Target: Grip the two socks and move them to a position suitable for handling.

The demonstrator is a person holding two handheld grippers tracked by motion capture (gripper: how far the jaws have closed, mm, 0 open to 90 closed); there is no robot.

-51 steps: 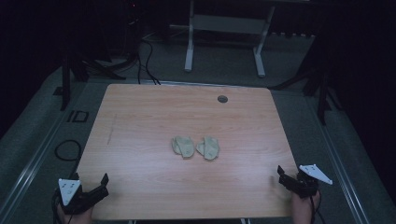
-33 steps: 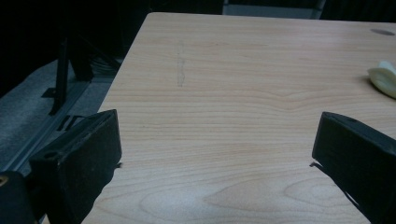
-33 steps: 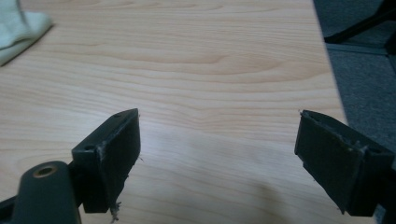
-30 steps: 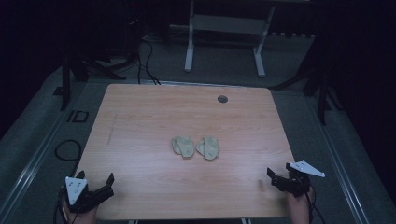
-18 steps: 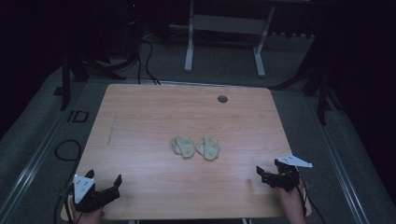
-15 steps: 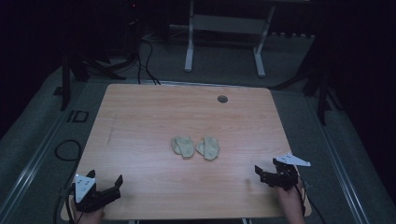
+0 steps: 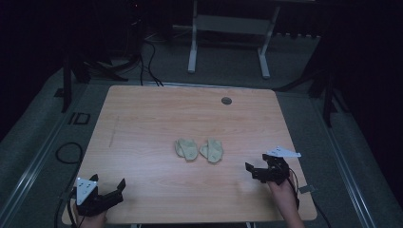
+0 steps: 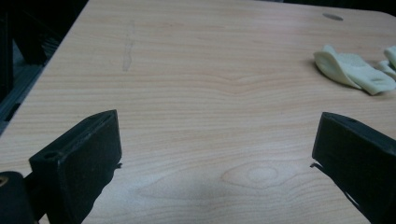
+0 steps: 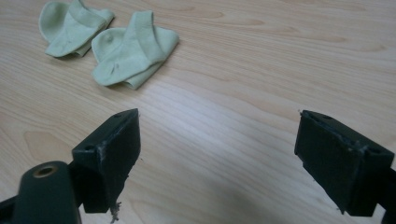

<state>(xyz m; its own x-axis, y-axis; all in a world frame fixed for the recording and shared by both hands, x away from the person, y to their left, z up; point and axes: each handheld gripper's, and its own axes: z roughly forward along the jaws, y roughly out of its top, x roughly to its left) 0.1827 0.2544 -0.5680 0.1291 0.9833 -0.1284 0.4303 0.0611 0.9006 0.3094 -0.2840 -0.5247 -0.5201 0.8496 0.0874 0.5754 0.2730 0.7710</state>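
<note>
Two pale green socks, the left sock [image 7: 186, 148] and the right sock [image 7: 212, 150], lie side by side at the centre of the wooden table [image 7: 142, 118], untouched. The left gripper [image 7: 105, 192] at lower left and the right gripper [image 7: 259, 169] at lower right are both spread wide and empty; all handling appears still ahead. The right gripper view shows the socks' folds at upper left; the high view shows a round grommet [image 7: 226, 100] near the table's top edge.
</note>
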